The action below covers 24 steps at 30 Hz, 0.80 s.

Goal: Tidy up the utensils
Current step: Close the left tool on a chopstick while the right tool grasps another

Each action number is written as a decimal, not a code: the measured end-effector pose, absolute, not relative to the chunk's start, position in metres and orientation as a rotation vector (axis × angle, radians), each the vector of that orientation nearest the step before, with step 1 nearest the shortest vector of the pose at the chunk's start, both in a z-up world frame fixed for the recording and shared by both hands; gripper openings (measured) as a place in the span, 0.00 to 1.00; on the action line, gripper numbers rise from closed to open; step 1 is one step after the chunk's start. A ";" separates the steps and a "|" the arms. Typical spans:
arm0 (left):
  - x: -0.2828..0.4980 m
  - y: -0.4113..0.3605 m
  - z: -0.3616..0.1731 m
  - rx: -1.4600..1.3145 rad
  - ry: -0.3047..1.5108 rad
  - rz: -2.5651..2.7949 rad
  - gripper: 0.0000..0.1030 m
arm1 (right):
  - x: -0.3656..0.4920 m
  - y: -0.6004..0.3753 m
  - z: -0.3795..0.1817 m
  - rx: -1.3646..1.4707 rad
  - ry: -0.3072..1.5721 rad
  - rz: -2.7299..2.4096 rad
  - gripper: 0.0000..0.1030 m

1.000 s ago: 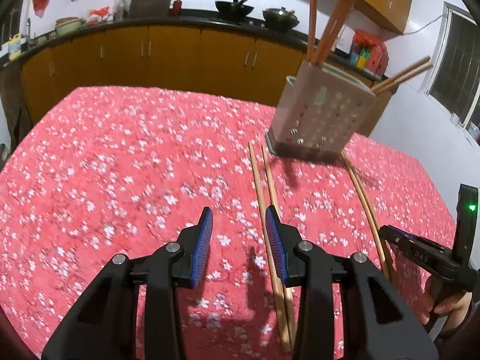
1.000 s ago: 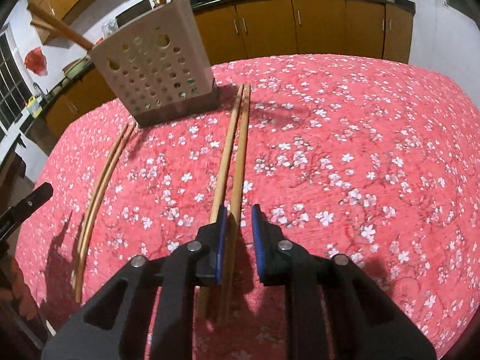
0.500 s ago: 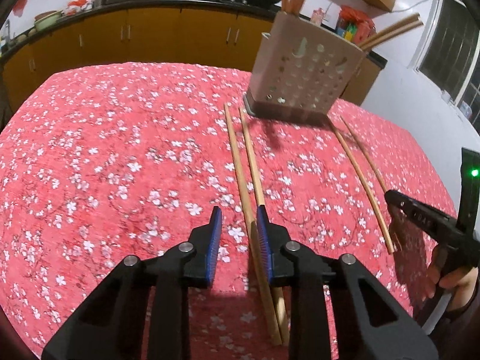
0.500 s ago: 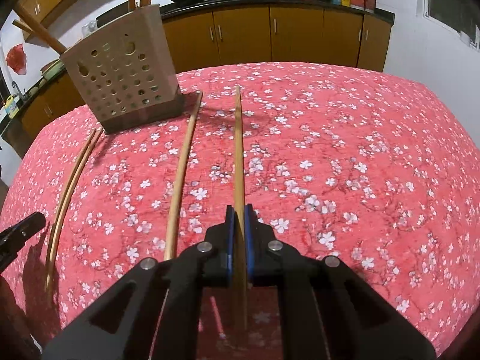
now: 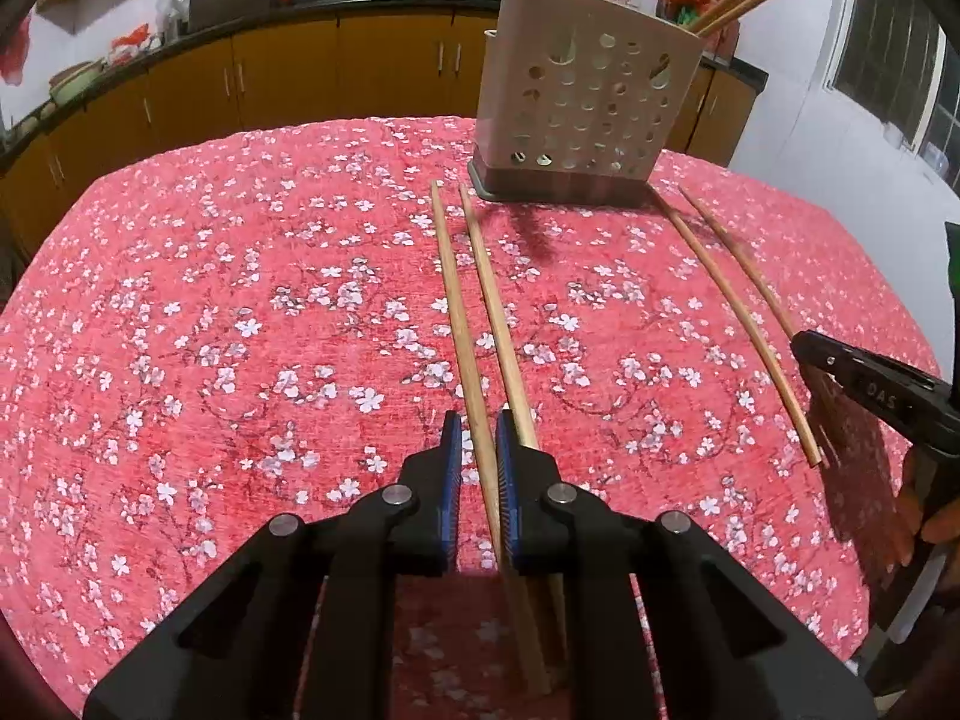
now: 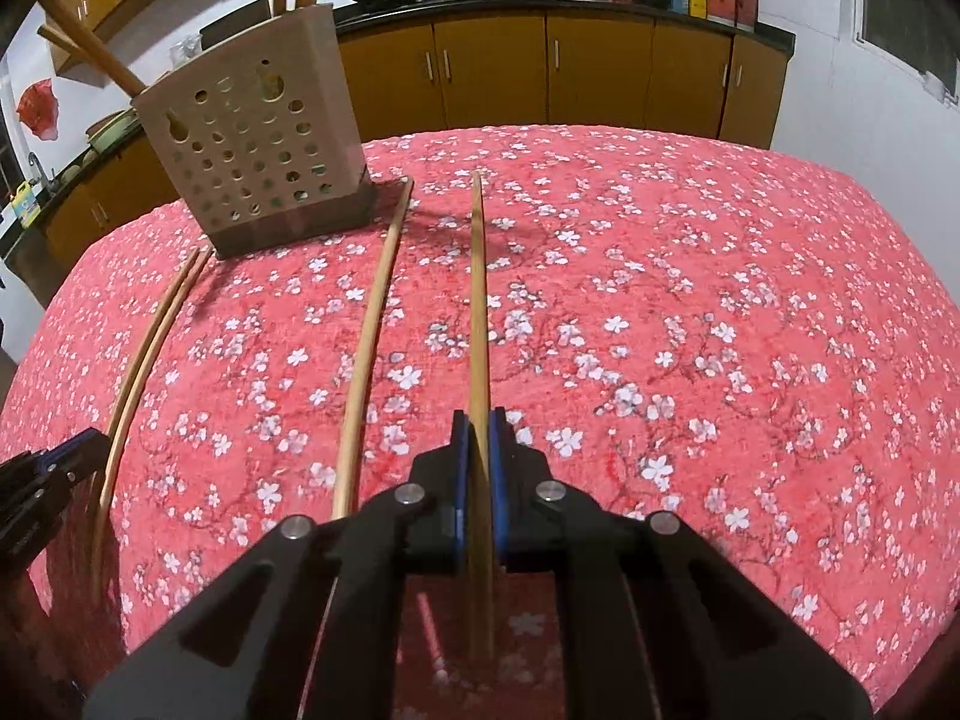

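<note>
In the left wrist view, the left gripper (image 5: 478, 468) is seen pointing down over a table covered with a red cloth (image 5: 240, 330) printed with white blossoms. Its jaws are closing around one chopstick (image 5: 465, 348), which lies between the blue pads; a gap shows on the left pad's side. A second chopstick (image 5: 501, 336) lies just right of it. Ahead stands a perforated beige utensil holder (image 5: 591, 96) with chopsticks in it. Beyond it, yellow-brown cabinets (image 5: 288, 78) under a dark counter with woks are seen.

In the right wrist view, the right gripper (image 6: 478, 468) is pressed together on a chopstick (image 6: 478, 312), which is pinched between its pads and runs straight ahead. Another chopstick (image 6: 372, 336) lies on the cloth to its left. The holder (image 6: 252, 138) stands ahead and left. A cabinet row (image 6: 540, 72) lines the white-walled room.
</note>
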<state>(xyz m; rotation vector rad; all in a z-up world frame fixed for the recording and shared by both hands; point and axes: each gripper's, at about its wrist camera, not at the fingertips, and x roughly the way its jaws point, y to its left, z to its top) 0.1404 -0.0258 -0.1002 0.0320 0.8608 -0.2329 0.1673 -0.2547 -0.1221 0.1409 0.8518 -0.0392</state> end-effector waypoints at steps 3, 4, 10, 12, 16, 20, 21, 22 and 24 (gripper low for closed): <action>0.140 -0.028 -0.101 0.068 0.855 -0.208 0.09 | 0.163 -0.253 -0.123 0.136 0.846 -0.036 0.08; 0.141 -0.027 -0.101 0.068 0.855 -0.205 0.08 | 0.161 -0.253 -0.123 0.127 0.843 -0.036 0.08; 0.162 -0.003 -0.097 0.035 0.870 -0.120 0.07 | 0.166 -0.254 -0.122 0.114 0.842 -0.038 0.08; 0.170 0.009 -0.096 0.015 0.871 -0.092 0.07 | 0.170 -0.255 -0.122 0.113 0.841 -0.039 0.08; 0.176 0.023 -0.096 -0.028 0.866 -0.100 0.08 | 0.179 -0.258 -0.123 0.123 0.835 -0.037 0.08; 0.175 0.024 -0.095 -0.029 0.853 -0.098 0.08 | 0.181 -0.260 -0.125 0.139 0.835 -0.031 0.08; 0.174 0.025 -0.095 -0.034 0.853 -0.100 0.08 | 0.181 -0.261 -0.125 0.142 0.835 -0.030 0.08; 0.174 0.024 -0.095 -0.038 0.852 -0.103 0.08 | 0.181 -0.261 -0.125 0.144 0.835 -0.029 0.08; 0.174 0.025 -0.094 -0.052 0.853 -0.108 0.08 | 0.182 -0.260 -0.125 0.144 0.835 -0.030 0.08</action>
